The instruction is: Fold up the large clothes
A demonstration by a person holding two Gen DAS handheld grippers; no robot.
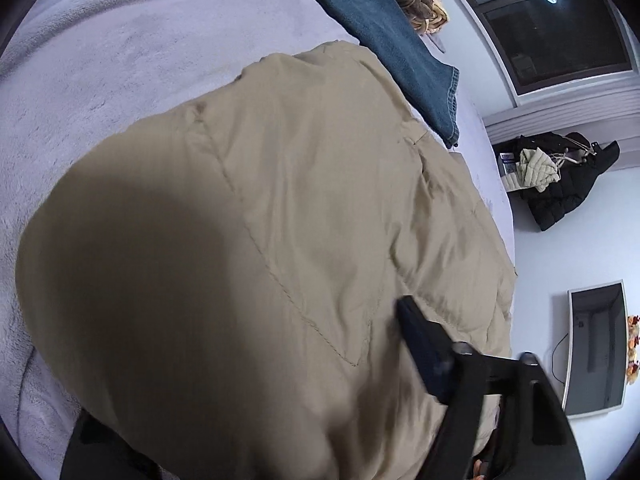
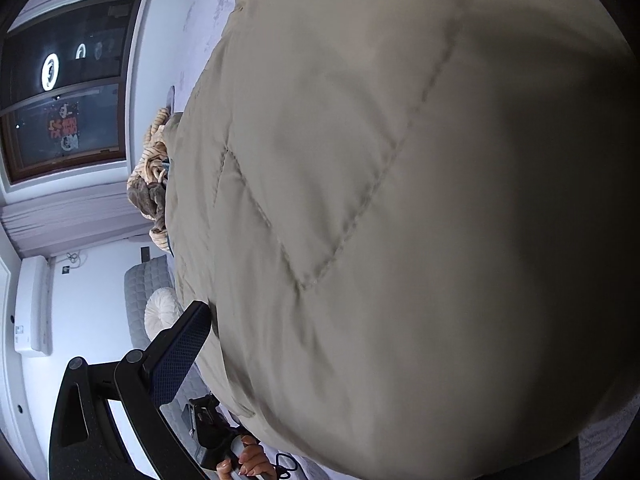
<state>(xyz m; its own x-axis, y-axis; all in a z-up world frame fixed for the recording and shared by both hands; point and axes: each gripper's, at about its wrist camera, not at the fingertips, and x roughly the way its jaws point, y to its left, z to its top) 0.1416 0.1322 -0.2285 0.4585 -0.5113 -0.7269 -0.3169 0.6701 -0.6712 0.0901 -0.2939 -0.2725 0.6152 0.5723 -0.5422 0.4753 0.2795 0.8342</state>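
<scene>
Item: beige padded jacket (image 1: 280,208), laid across the grey fleece blanket (image 1: 100,80) on the bed and filling both wrist views; quilting seams run diagonally over it. Left gripper (image 1: 404,320): I see one dark finger against the near right edge of the jacket, the other buried under cloth, so I cannot tell whether it has clamped or stands apart. Right gripper (image 2: 216,320): one finger visible at the jacket's left edge in its own view, the mate hidden behind the fabric; state likewise not readable. Step in hand, as I judge it: seizing two edge points to carry a fold. To do it well I would take the full padded thickness at both points, lift evenly, and keep the edge taut so the filling does not bunch. Surroundings: folded blue denim garment (image 1: 384,28) just beyond the far edge; tan striped fleece heap (image 1: 416,0) behind it. Both crowd the landing area. A hand (image 2: 248,460) holds a handle low in the right view.
</scene>
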